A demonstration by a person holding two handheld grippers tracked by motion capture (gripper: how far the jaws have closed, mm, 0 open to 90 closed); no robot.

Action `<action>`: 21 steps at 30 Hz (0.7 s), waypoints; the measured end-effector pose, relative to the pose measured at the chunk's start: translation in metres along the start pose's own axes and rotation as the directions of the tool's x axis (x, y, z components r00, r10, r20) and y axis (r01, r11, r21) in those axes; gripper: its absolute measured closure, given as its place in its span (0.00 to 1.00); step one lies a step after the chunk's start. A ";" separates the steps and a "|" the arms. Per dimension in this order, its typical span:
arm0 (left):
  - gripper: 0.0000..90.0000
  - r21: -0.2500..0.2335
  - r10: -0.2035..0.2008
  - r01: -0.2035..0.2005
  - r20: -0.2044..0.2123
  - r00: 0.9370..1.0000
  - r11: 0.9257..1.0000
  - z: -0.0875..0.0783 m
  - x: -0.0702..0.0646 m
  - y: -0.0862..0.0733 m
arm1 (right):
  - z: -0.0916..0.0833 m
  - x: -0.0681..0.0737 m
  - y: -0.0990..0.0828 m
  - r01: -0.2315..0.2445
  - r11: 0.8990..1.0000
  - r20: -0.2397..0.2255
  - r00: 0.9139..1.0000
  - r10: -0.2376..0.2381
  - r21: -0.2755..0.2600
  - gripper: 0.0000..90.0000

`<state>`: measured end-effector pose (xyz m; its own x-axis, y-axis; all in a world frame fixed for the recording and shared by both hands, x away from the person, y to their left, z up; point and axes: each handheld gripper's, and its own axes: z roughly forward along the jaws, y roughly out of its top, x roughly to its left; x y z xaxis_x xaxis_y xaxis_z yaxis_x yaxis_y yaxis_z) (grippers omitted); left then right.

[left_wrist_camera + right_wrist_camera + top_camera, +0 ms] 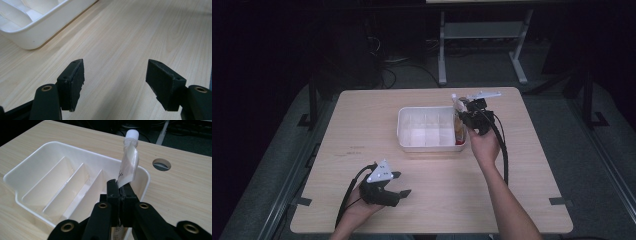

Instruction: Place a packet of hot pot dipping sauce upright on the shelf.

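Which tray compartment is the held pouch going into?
The end one at the tray's right, where the pouch hangs from the right gripper; the others look empty.

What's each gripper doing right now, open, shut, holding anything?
Left gripper: open, holding nothing, above the bare wooden table.
Right gripper: shut on a soft white squeeze tube with ribbed cap, over the white divided plastic tray.

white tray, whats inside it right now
Thin dividers split the white tray into bare compartments. At its end compartment the right gripper holds a tube, cap up. The jaws cover the tube's lower end and the floor there.
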<state>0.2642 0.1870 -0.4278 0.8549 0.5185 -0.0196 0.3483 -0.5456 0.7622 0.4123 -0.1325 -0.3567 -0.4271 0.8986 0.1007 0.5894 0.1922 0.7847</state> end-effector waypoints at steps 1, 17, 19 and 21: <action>0.34 0.000 0.001 -0.001 0.000 1.000 1.000 0.000 0.000 0.000 | -0.001 0.000 -0.001 0.005 1.000 0.001 1.000 -0.005 0.001 0.98; 0.34 0.000 -0.002 0.002 -0.003 1.000 1.000 0.000 0.001 0.000 | -0.010 0.003 -0.015 0.027 1.000 -0.043 0.999 -0.027 0.008 0.99; 0.34 -0.001 0.000 0.000 -0.004 1.000 1.000 0.000 0.001 0.000 | -0.010 0.002 -0.017 0.022 1.000 -0.051 0.998 -0.022 0.009 0.99; 0.34 -0.001 0.000 0.000 -0.004 1.000 1.000 -0.001 0.001 0.000 | -0.011 0.001 -0.018 0.019 1.000 -0.058 0.998 -0.019 0.012 0.99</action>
<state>0.2649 0.1883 -0.4279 0.8534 0.5211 -0.0172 0.3479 -0.5446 0.7631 0.3934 -0.1390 -0.3638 -0.4768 0.8706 0.1213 0.5893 0.2142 0.7790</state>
